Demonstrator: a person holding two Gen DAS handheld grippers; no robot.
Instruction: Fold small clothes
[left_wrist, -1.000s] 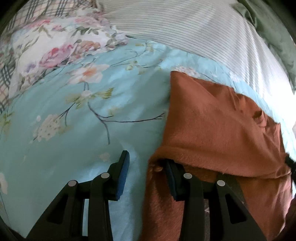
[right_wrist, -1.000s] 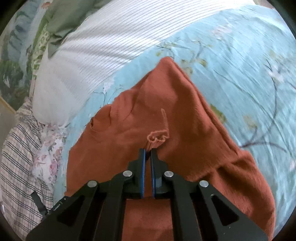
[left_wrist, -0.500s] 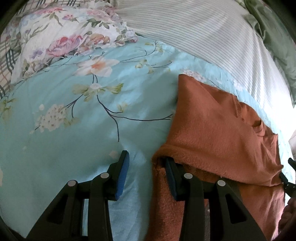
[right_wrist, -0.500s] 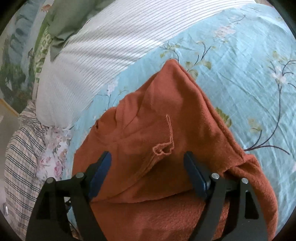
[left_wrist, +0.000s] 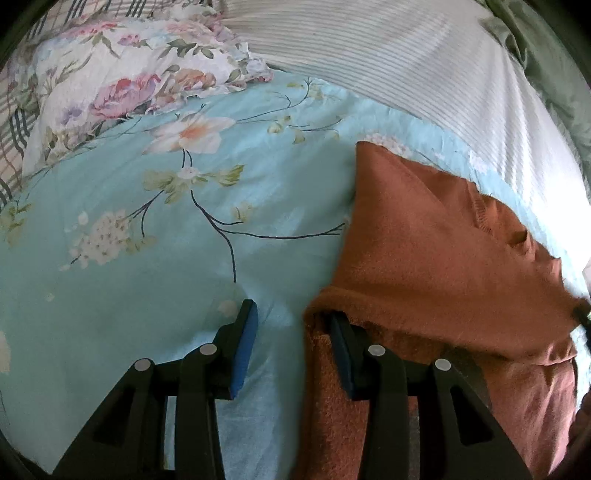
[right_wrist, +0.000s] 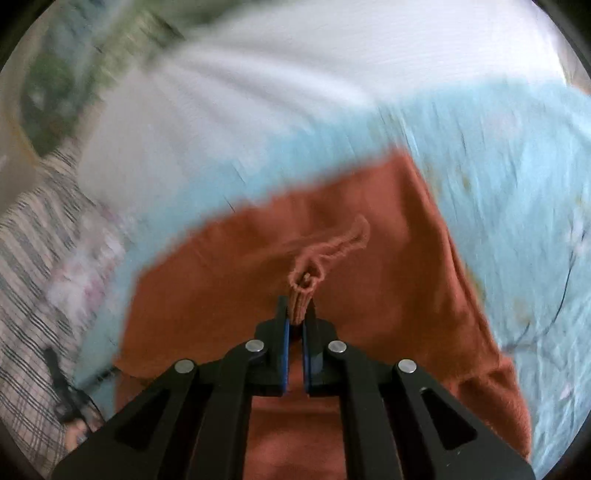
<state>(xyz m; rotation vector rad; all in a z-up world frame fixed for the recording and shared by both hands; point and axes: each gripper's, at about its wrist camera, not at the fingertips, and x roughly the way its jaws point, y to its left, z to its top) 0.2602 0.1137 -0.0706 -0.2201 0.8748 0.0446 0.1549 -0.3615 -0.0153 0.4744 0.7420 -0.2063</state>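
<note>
Right gripper (right_wrist: 295, 314) reclosed on garment (right_wrist: 369, 288).

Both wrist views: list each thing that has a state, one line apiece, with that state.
rust-orange garment: lying on the bedspread, partly folded, an upper layer over a lower one.
left hand-held gripper: open, one finger under the garment's folded edge, the other over bare bedspread.
right hand-held gripper: shut on a pinched ridge of the garment.
floral bedspread: spread out, slightly wrinkled.
striped pillow: lying beyond the garment.
</note>
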